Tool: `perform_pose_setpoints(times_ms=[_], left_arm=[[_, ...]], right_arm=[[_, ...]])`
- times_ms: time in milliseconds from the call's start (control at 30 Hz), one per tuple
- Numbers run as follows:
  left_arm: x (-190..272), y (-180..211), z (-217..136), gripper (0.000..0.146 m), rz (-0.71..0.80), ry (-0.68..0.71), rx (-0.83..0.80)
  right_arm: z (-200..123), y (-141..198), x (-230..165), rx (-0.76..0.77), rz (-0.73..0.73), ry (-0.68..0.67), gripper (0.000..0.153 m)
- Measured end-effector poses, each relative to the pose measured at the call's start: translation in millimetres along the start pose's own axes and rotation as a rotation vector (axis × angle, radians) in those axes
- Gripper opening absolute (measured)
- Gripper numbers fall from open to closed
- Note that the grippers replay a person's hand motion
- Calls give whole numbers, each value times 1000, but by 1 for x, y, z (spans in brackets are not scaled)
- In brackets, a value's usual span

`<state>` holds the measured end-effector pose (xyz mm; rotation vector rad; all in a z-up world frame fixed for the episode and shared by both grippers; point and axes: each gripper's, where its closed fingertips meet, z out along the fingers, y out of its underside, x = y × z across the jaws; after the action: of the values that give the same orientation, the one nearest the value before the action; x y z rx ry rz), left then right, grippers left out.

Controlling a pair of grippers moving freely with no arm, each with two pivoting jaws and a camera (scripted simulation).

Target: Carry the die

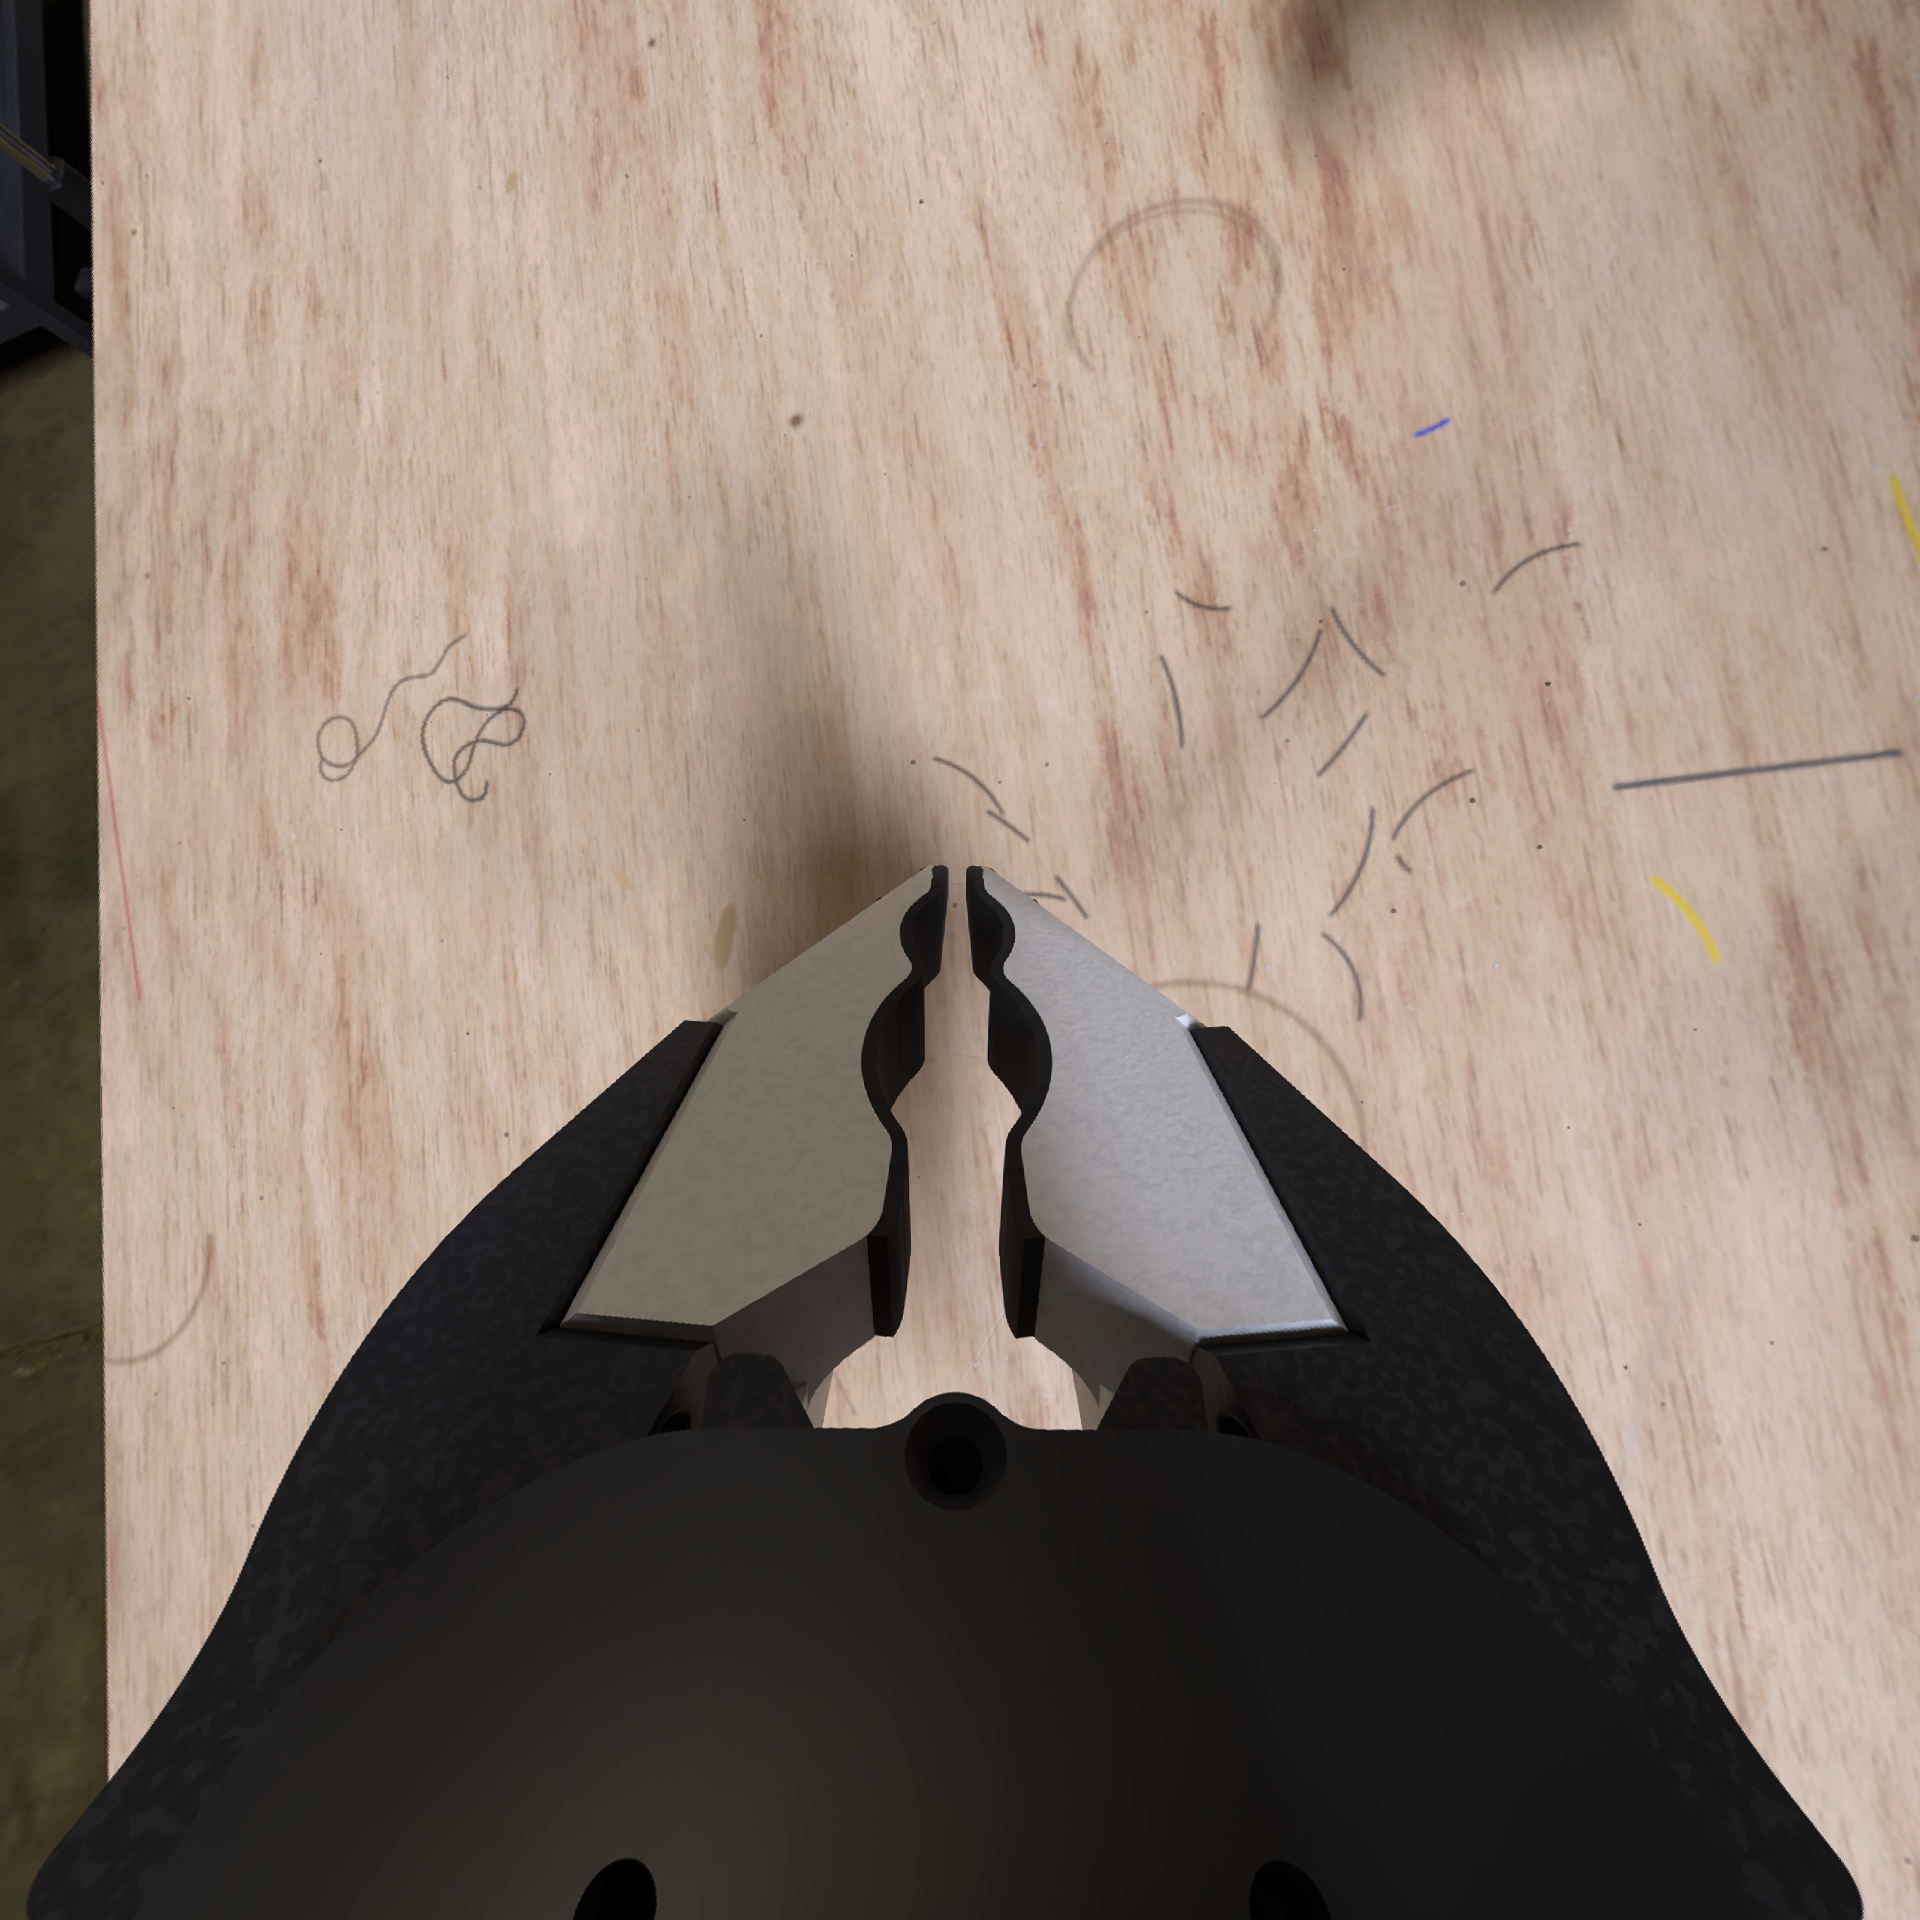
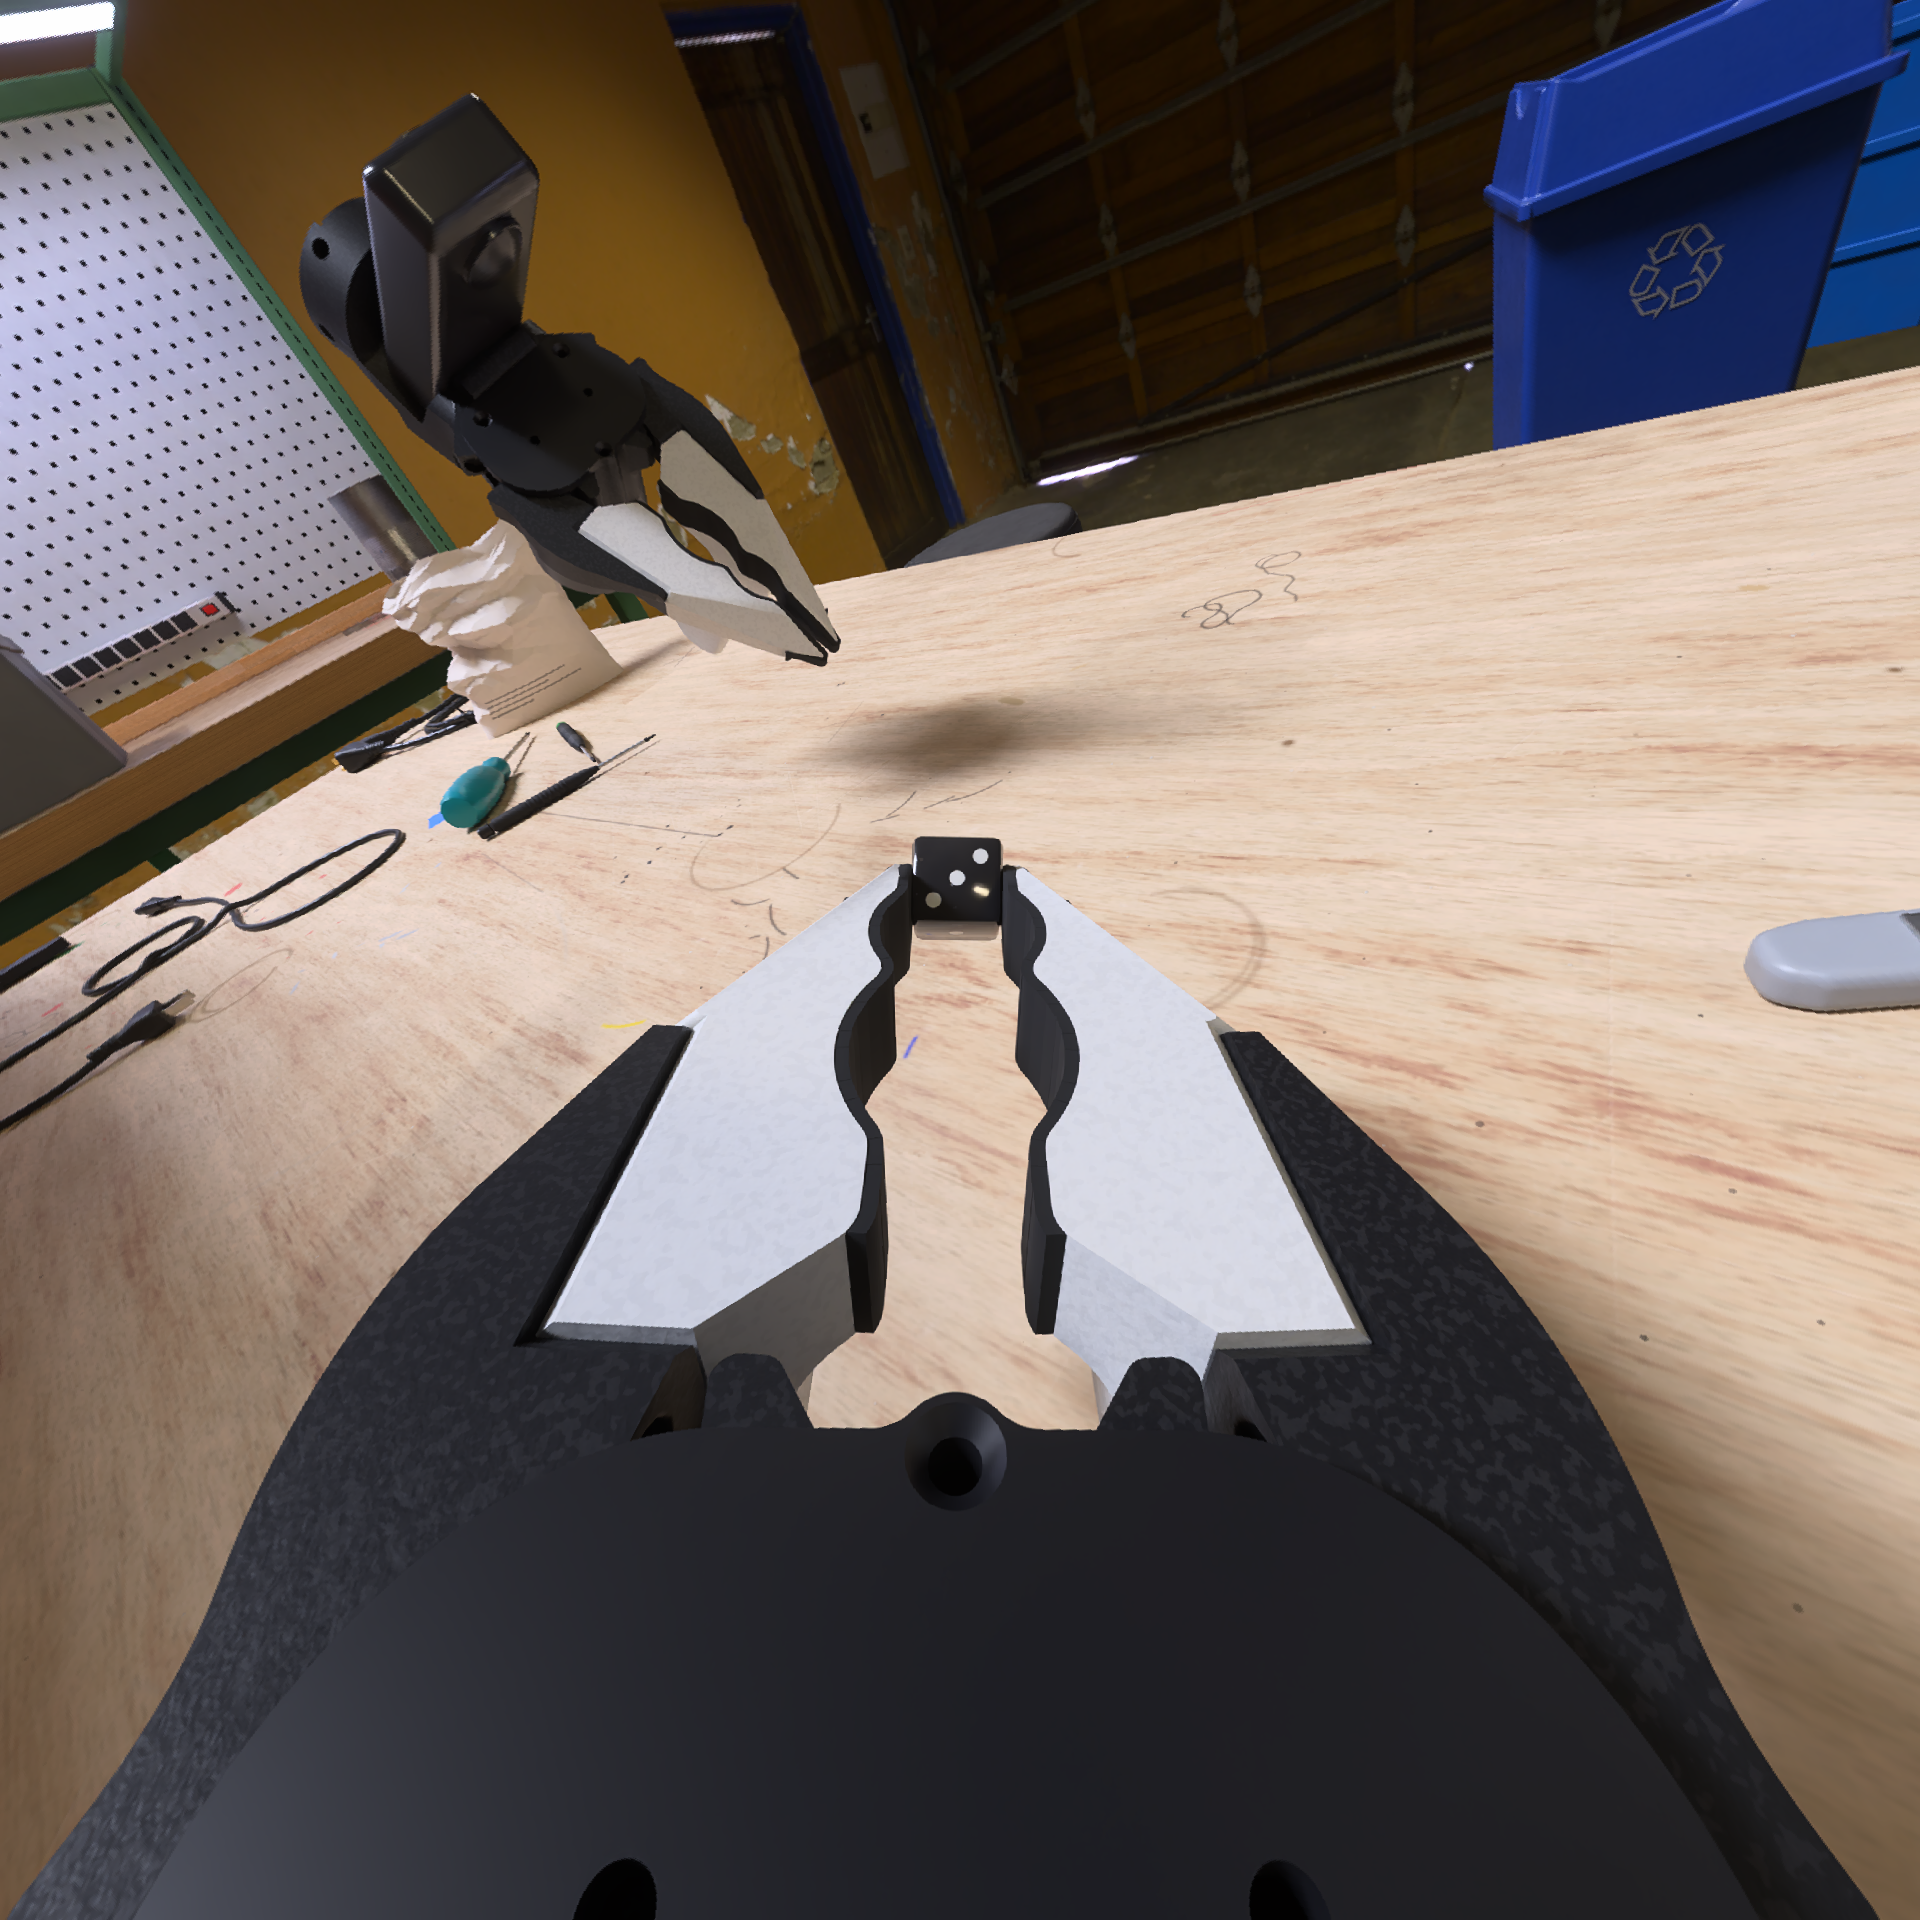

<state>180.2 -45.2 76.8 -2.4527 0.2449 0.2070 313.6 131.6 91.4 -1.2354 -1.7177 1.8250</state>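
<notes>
Item, die: black cube with white pips, three showing on the upper face, pinched between the fingertips of the right gripper and held clear above the plywood tabletop. Right gripper: black textured body with pale grey finger plates and dark wavy inner pads, fingers closed against two opposite sides of the die, a narrow gap left behind it. Left gripper: same make, fingers drawn almost together with only a slim slit between the tips and nothing between them; seen from the right wrist view it hung in the air above the table, tips angled downward, well apart from the die, with a soft dark shadow on the wood beneath. Tabletop: light wood grain marked with pencil scribbles, arcs, a looped doodle, short yellow strokes and one blue stroke. Sundries on the table's left part: green-handled screwdriver, slim black tool just beside it, looped black cable, crumpled white paper bag. At the right edge: a grey rounded object, only partly in view, kind not determinable. Surroundings: white pegboard with green frame, orange wall, blue recycling bin behind the table.
</notes>
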Motion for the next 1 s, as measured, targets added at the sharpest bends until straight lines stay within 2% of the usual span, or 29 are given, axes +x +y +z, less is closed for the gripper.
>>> perform_pose_setpoints(times_ms=[833, 1000], left_arm=[[3, -6, -7, 3, 7, -14, 22], [14, -20, -16, 3, -60, -11, 68]], right_arm=[[0, 0, 0, 0, -1, -1, 16], [-1, 0, -1, 4, -7, -1, 16]])
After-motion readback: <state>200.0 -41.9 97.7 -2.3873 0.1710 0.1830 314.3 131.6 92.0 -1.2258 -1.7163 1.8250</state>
